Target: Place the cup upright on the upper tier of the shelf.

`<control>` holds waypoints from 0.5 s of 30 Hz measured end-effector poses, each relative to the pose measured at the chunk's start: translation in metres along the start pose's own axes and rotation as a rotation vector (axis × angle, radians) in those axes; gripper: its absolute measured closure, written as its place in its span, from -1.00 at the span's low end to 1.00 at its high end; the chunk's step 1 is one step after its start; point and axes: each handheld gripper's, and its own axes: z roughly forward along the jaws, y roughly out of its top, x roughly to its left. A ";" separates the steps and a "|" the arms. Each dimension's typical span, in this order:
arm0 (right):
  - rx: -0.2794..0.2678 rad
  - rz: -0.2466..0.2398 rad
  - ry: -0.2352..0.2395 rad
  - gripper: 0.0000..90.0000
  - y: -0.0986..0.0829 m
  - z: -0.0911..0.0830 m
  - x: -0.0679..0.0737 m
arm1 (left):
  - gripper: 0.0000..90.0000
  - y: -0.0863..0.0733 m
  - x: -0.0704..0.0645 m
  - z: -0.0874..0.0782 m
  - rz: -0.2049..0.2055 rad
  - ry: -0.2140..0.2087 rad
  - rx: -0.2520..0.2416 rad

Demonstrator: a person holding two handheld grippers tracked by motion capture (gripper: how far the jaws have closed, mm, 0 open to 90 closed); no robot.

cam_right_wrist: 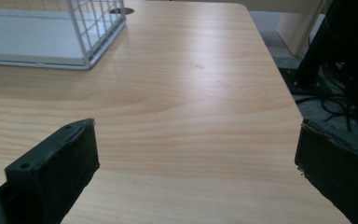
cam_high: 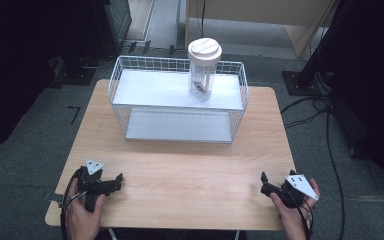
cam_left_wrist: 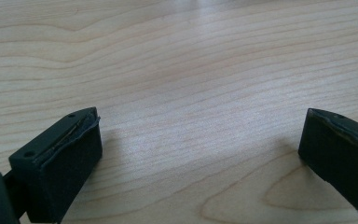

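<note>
We are holding the left gripper [cam_high: 114, 184] at seven o'clock on the pale wooden worktop [cam_high: 180, 170], its jaws spread wide over bare wood. At five o'clock our right gripper [cam_high: 263, 183] is resting low with its jaws also gaping wide. Farther off, at twelve o'clock, a clear plastic tumbler with a cream lid [cam_high: 203, 67] is standing upright on the upper shelf of a white wire rack [cam_high: 177, 99], well apart from both grippers.
</note>
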 end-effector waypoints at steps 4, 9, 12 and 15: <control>0.008 0.011 -0.023 -1.00 -0.005 -0.009 -0.016 | -1.00 0.000 0.000 0.000 0.000 0.000 0.000; 0.022 0.000 -0.048 -1.00 -0.009 -0.013 -0.026 | -1.00 0.000 0.000 0.000 -0.001 0.000 0.000; 0.034 0.013 -0.055 -1.00 -0.010 -0.015 -0.033 | -1.00 0.000 0.000 0.000 -0.001 0.000 0.000; 0.077 0.022 -0.078 -1.00 -0.010 -0.015 -0.041 | -1.00 0.000 0.000 0.000 -0.001 0.000 0.000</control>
